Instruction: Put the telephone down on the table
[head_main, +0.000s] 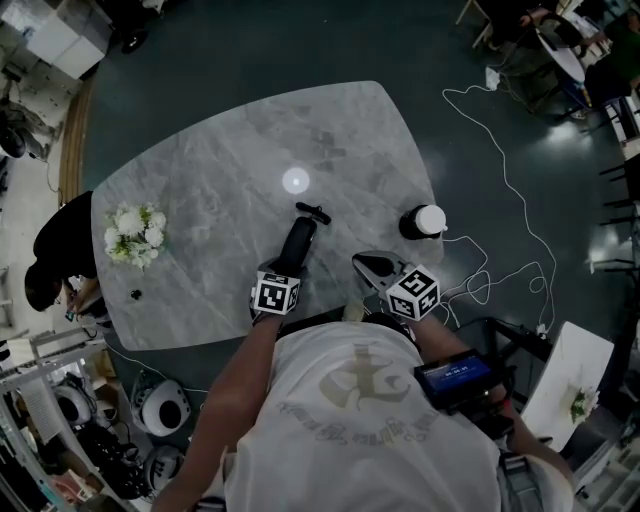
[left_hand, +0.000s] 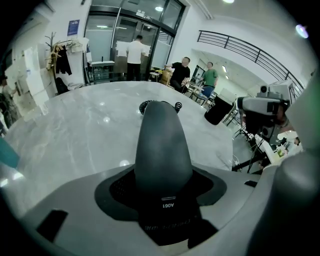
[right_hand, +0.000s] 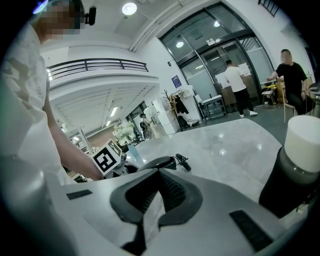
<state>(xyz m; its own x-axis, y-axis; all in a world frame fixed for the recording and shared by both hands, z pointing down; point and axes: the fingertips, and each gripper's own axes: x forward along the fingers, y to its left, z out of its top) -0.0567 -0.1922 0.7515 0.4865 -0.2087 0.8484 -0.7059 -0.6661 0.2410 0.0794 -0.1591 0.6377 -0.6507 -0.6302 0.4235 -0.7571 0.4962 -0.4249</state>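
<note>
Telephone handset, dark with a coiled cord at its far end, sits lower centre of the head view over the grey marble table, clamped at its near end by the left gripper; whether it touches the tabletop I cannot tell. The right gripper, lower right beside a white-capped bottle, seems closed at the tips, holding nothing
</note>
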